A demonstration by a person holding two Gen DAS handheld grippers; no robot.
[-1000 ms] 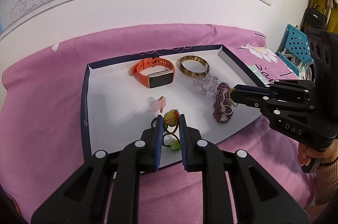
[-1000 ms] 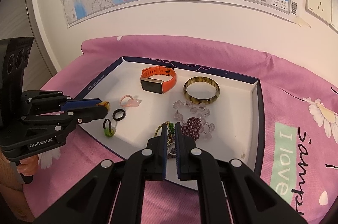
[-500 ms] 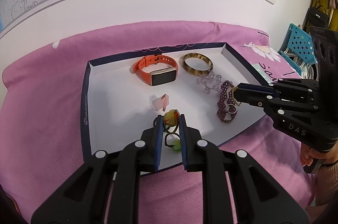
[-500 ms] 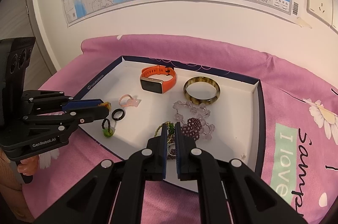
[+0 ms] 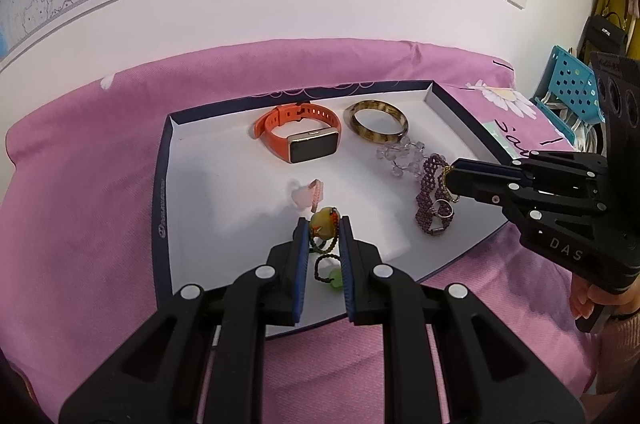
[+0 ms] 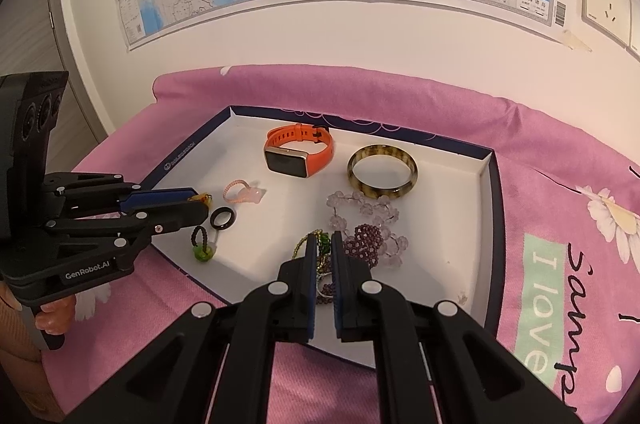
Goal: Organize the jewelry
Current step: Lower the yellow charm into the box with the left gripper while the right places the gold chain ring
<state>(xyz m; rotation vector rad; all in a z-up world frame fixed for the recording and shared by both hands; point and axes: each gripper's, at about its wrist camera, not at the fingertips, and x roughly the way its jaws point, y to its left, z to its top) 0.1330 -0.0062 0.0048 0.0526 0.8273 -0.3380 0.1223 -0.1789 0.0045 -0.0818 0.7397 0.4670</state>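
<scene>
Left gripper (image 5: 324, 224) fingers pinch the yellow bead charm (image 5: 325, 220) near the tray (image 5: 160, 208) front edge, right gripper (image 6: 325, 244) fingers nearly closed on the gold-green chain (image 6: 310, 242) by the purple bracelet (image 6: 370, 244); lift slowly to avoid snagging.

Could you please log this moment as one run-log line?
left gripper: shut on yellow bead ring | right gripper: shut on gold-green bracelet | tray: both above
</scene>
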